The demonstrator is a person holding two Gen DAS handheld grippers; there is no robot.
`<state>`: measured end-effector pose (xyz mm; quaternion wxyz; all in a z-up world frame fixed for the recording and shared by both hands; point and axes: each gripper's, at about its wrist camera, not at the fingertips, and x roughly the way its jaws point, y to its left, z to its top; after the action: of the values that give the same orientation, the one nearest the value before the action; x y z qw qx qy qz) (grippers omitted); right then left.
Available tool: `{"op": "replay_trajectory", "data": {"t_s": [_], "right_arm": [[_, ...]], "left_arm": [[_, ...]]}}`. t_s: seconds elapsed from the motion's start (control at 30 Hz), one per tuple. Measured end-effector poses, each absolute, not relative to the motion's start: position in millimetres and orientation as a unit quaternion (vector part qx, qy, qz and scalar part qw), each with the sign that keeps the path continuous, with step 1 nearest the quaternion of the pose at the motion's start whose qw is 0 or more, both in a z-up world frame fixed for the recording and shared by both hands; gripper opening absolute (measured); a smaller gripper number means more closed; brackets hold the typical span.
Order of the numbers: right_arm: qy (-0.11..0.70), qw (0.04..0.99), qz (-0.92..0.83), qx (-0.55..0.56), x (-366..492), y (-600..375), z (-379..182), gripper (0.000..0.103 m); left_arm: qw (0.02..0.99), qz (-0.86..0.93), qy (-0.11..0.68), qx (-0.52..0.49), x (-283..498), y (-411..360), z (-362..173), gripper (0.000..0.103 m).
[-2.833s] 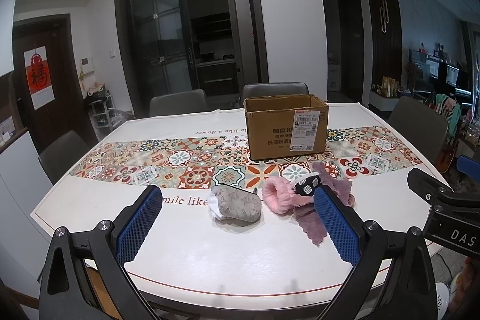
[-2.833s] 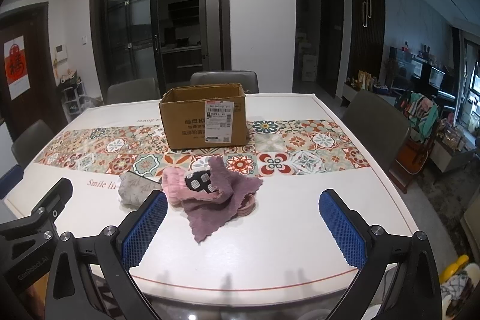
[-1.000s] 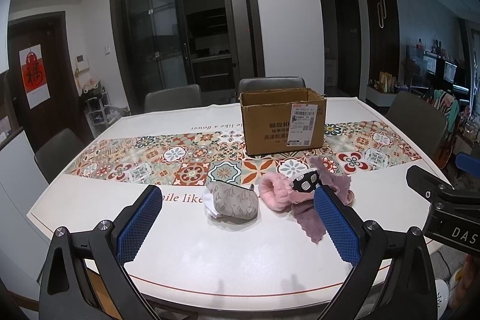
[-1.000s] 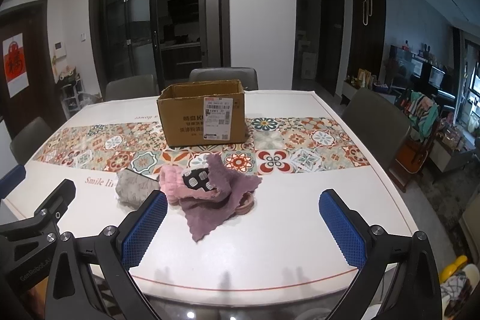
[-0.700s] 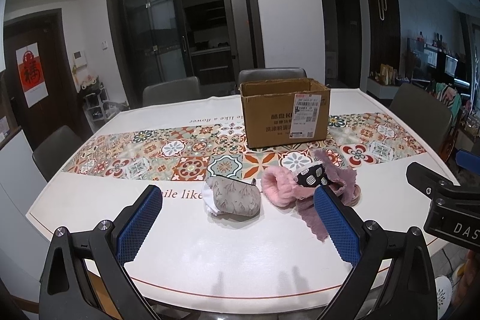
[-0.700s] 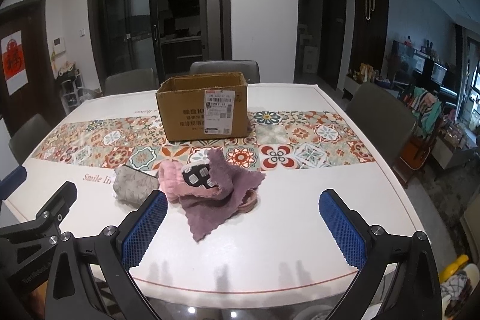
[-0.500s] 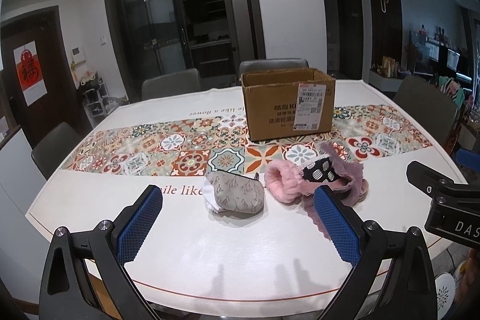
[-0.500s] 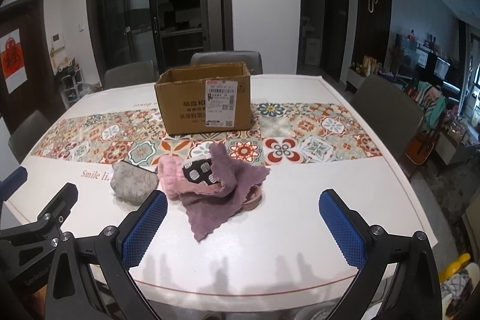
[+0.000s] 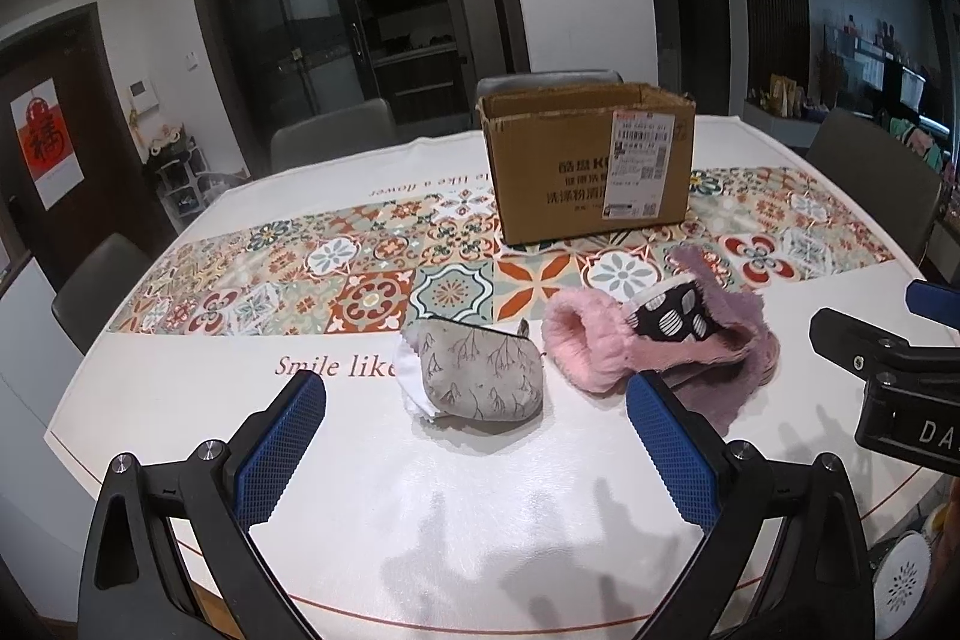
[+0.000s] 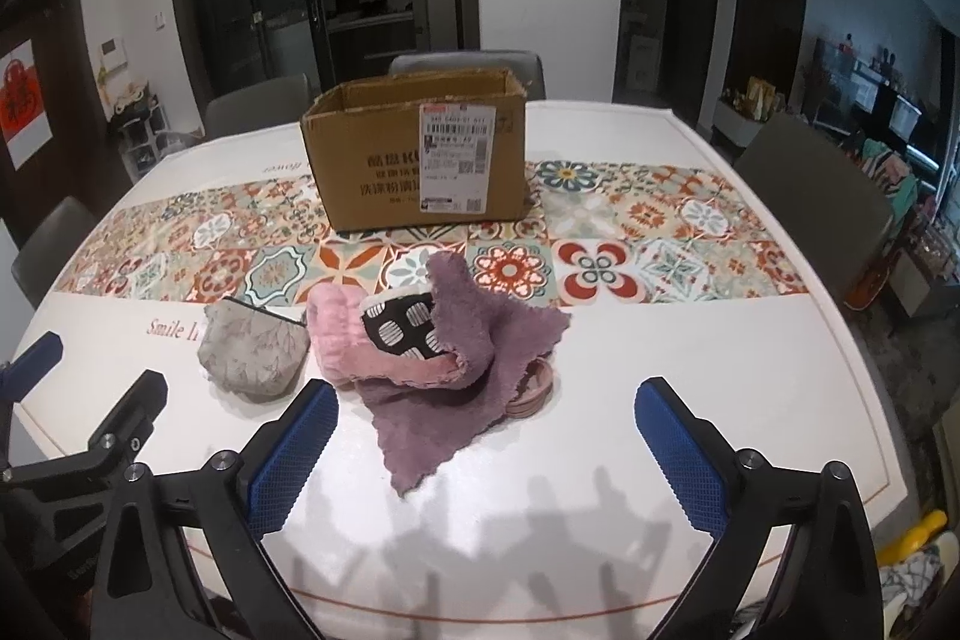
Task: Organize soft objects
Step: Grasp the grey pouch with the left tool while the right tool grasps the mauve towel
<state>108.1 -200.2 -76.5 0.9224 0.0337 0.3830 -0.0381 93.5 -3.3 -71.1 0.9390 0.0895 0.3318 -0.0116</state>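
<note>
With both the left gripper and right gripper spread wide and empty above the table, grabbing the purple cloth risks dragging the tangled pink piece and patterned pouch short of the box.

A home dining room is shown. A white bench with a patterned tile-print runner is ringed by grey upholstered chairs. Dark-framed glass sliding doors are seen behind it, with what looks like a kitchen beyond. A red paper decoration is hung on a dark wooden door at the left. At the right, cluttered shelves and screens are visible, and clothes are draped nearby. A used cardboard shipping box is set on the runner.
</note>
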Motion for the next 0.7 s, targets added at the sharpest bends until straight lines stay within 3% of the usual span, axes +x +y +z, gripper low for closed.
{"op": "replay_trajectory", "data": {"t_s": [0.7], "right_arm": [[0.484,0.875,-0.012,0.033,173,-191,-152,0.085]], "left_arm": [[0.912,-0.004,0.397,0.098,151,-5,-139,0.102]]}}
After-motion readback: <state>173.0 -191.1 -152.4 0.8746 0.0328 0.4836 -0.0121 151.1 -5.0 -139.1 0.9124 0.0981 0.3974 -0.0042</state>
